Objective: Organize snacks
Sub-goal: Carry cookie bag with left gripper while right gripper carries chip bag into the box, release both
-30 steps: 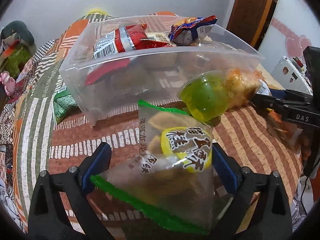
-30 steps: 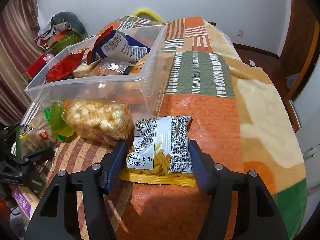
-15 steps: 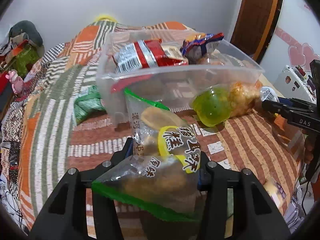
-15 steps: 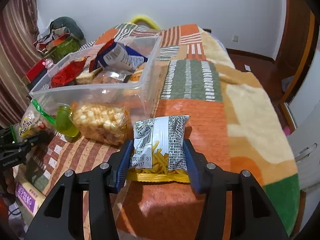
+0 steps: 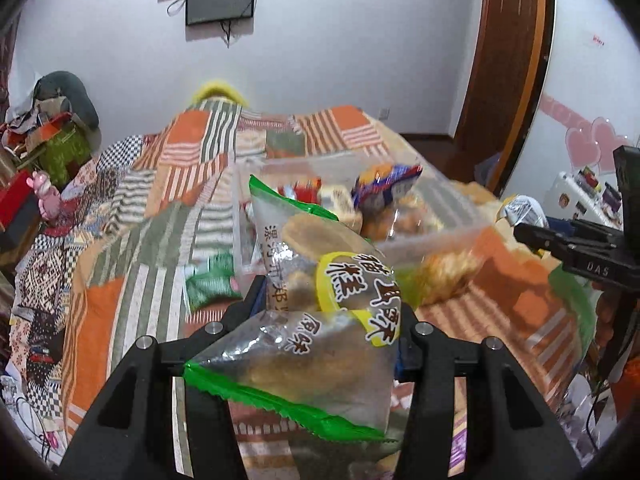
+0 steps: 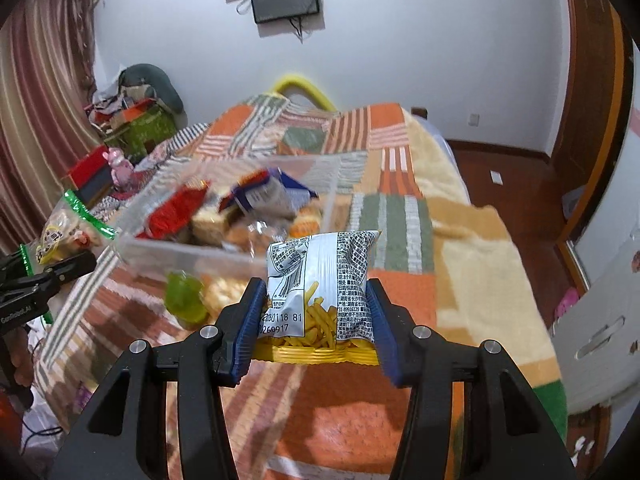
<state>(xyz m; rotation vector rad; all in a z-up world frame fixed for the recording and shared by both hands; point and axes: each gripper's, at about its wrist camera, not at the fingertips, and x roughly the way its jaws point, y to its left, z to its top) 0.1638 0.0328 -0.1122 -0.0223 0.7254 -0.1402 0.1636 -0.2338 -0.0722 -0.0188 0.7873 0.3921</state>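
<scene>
The left gripper (image 5: 326, 312) is clamped on a clear green-edged bag of cakes (image 5: 316, 320), which sticks up between its pads, clear of the patchwork blanket (image 5: 132, 280). The right gripper (image 6: 316, 320) pinches a silver packet of fries (image 6: 320, 280), yellow seam nearest the camera, also held off the blanket. Ahead of both, between them, stands the clear plastic bin (image 6: 192, 252) filled with snack packs; a green jelly cup (image 6: 184, 300), somewhat blurred, lies against its near wall.
</scene>
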